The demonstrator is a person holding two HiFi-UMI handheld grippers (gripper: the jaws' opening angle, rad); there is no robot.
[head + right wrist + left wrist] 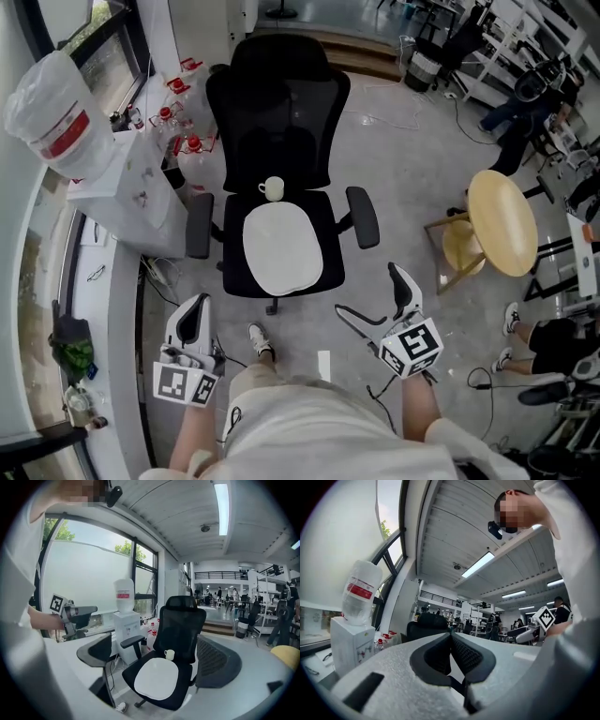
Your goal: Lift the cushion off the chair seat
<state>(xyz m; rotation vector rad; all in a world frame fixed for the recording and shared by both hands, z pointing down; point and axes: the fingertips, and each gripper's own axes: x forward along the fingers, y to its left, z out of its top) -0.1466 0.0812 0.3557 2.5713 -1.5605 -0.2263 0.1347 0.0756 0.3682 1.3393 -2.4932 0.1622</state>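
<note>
A flat white oval cushion (pixel 281 248) lies on the seat of a black mesh office chair (pixel 278 103). A small white cup (pixel 273 188) stands on the seat just behind the cushion. My right gripper (pixel 367 291) is open, in front of the chair's right side and well short of the seat. In the right gripper view the cushion (pixel 156 678) and cup (pixel 169 655) show between the wide jaws of the right gripper (pixel 157 660). My left gripper (pixel 195 303) is low at the chair's front left and points upward; the left gripper (pixel 451 637) is shut on nothing.
A white water dispenser (pixel 122 178) with an upturned bottle (pixel 52 112) stands left of the chair, with several red-capped bottles (pixel 178 117) on the floor beside it. A round wooden table (pixel 502 220) and a stool (pixel 464 246) are to the right. My shoe (pixel 260 339) is near the chair base.
</note>
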